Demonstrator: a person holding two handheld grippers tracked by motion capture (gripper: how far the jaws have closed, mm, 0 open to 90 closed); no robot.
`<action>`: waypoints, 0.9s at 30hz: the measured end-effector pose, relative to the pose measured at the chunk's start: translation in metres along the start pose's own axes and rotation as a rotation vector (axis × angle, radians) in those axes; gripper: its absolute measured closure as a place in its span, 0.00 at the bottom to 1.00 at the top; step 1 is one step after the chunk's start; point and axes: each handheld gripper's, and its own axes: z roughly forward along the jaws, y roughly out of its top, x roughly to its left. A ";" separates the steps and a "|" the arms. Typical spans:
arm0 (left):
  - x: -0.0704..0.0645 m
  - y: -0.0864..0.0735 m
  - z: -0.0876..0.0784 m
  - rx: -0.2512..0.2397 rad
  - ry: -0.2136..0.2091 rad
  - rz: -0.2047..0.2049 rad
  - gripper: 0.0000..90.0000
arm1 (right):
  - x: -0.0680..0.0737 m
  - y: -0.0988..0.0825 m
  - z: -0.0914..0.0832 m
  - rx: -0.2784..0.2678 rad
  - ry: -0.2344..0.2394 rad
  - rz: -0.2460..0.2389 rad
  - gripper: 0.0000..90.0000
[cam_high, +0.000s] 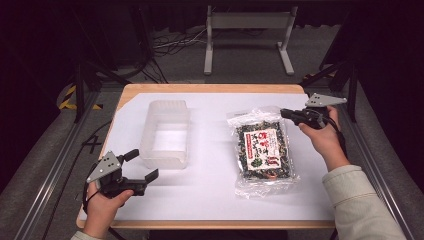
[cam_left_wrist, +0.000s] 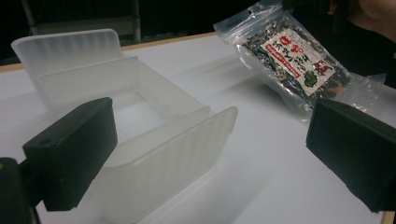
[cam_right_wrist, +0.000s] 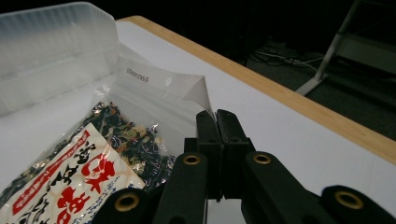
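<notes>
Right claw (cam_right_wrist: 217, 122) clamped on bag (cam_high: 263, 148) corner near far-right surface (cam_high: 210, 195) edge. Left claw (cam_high: 141, 165) wide open by tub (cam_high: 166, 133), free room btwn. Dark room beyond.

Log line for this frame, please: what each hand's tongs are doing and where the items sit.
left tongs: open, near clear container | right tongs: shut on snack bag top corner, corner lifted | bag right of container on white table

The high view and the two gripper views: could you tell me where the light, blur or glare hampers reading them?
High view: white table sheet evenly bright, surroundings dark. Left gripper view: near jaws blurred; clear bin soft. Right gripper view: snack packet glossy, its top corner pinched in the right gripper, background dim.
</notes>
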 end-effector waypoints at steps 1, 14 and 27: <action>0.000 0.001 0.002 0.001 0.012 0.005 0.03 | 0.001 0.003 -0.004 -0.010 0.000 -0.004 1.00; 0.001 0.003 -0.004 -0.054 0.064 -0.009 0.11 | 0.022 0.041 -0.055 -0.201 0.101 -0.023 1.00; -0.005 0.006 -0.002 -0.042 0.041 0.018 0.15 | 0.044 0.065 -0.084 -0.312 0.189 -0.079 1.00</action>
